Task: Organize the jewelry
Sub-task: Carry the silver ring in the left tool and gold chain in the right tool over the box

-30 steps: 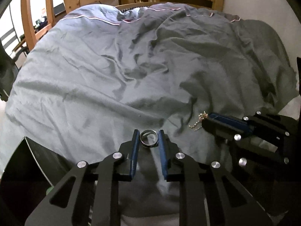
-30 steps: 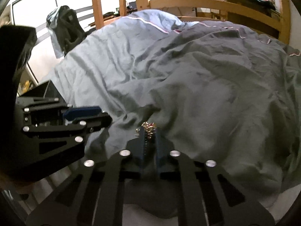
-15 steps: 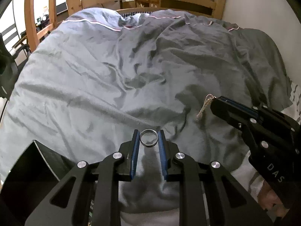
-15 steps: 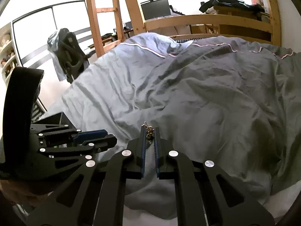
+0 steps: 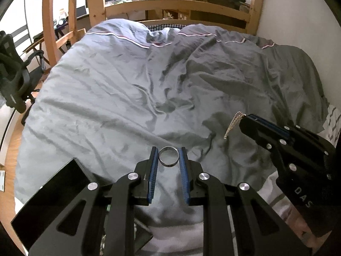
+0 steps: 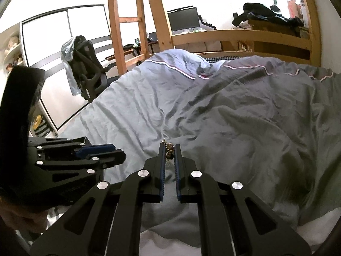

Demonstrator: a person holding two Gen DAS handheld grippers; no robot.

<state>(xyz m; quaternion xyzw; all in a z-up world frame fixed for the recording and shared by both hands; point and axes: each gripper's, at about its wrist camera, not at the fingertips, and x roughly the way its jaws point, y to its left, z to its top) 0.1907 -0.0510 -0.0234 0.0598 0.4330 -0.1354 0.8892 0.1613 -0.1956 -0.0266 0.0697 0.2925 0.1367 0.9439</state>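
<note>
Left gripper (image 5: 168, 158) pinching silver ring (image 5: 169, 159) edge-on, right gripper (image 6: 169, 152) clamped on dangling gold chain (image 5: 232, 124), both up over the duvet's (image 5: 127, 98) near edge; easily lost in folds if either grip slackens.

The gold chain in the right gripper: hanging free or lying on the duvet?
Hanging free: the gold chain dangles from the right gripper above the duvet.

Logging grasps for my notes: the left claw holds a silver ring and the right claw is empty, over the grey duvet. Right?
Not quite. The right claw is not empty: it pinches a gold chain, seen dangling in the left wrist view. The left claw does hold the silver ring over the grey duvet.
</note>
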